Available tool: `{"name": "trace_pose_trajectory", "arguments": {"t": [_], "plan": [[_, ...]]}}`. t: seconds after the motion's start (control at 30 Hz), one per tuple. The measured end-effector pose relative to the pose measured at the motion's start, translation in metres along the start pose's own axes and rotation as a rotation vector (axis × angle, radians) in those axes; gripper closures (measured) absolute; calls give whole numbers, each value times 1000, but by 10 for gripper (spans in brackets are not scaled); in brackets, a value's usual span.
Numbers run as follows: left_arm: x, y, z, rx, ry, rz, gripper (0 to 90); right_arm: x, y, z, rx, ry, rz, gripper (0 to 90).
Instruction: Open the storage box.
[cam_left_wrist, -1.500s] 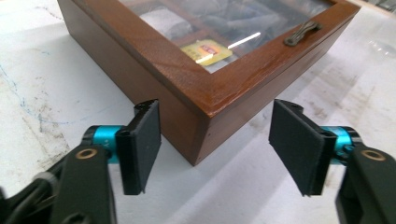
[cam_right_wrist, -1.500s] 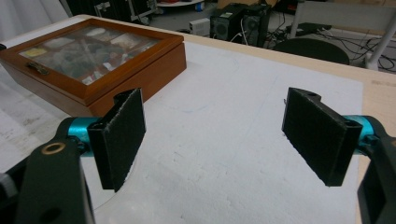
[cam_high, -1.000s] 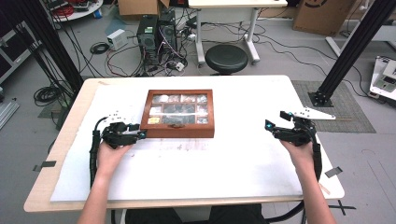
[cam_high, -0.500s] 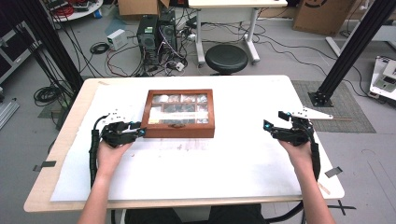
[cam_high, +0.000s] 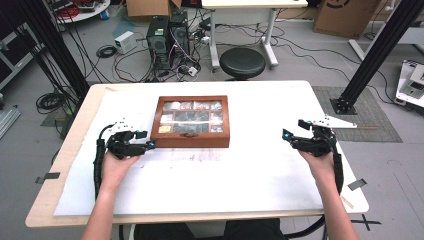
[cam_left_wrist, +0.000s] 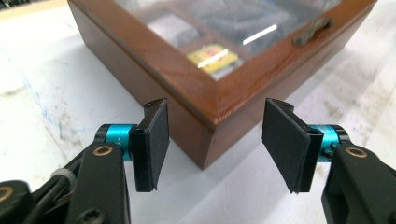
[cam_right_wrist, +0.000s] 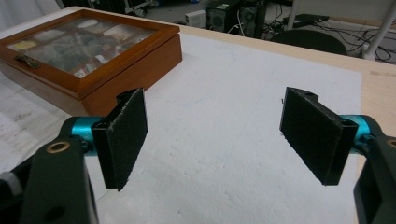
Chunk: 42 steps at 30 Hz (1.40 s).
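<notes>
A wooden box (cam_high: 190, 121) with a glass lid and several compartments sits closed at the table's middle back. My left gripper (cam_high: 147, 139) is open just left of the box's near left corner. In the left gripper view that corner (cam_left_wrist: 205, 126) of the box (cam_left_wrist: 177, 65) lies just ahead of the gap in my left gripper (cam_left_wrist: 217, 140), and a metal clasp (cam_left_wrist: 310, 30) shows on the front. My right gripper (cam_high: 294, 129) is open, well to the right of the box. My right gripper (cam_right_wrist: 212, 135) holds nothing, with the box (cam_right_wrist: 126, 60) far off to its left.
White paper (cam_high: 225, 170) covers most of the wooden table (cam_high: 75, 145). Beyond the far edge stand a black stool (cam_high: 242, 62), computer towers (cam_high: 167, 35) and tangled cables on the floor. A black frame post (cam_high: 375, 55) rises at the right.
</notes>
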<state>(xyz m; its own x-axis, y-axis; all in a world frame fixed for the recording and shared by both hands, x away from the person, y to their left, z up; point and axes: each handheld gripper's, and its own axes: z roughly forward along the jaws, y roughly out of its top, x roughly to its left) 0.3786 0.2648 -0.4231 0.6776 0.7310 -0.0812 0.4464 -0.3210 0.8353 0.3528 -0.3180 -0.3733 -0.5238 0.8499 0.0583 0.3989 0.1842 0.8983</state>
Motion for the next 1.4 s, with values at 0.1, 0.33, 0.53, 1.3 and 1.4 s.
{"name": "trace_pose_trajectory", "arguments": {"t": [0.1,0.33,0.53,1.3,1.4], "plan": [[-1,-1,6,47,13,9,449,1,0,1,2,-1,-3,239],[-3,4,8,57,30,29,511,1,0,1,5,-3,1,239],[-6,8,3,28,45,37,605,1,0,3,9,-3,-3,239],[-16,23,-4,-114,176,29,466,3,0,3,9,-3,-6,242],[-17,26,-5,-143,181,46,466,4,0,4,12,0,-10,244]]}}
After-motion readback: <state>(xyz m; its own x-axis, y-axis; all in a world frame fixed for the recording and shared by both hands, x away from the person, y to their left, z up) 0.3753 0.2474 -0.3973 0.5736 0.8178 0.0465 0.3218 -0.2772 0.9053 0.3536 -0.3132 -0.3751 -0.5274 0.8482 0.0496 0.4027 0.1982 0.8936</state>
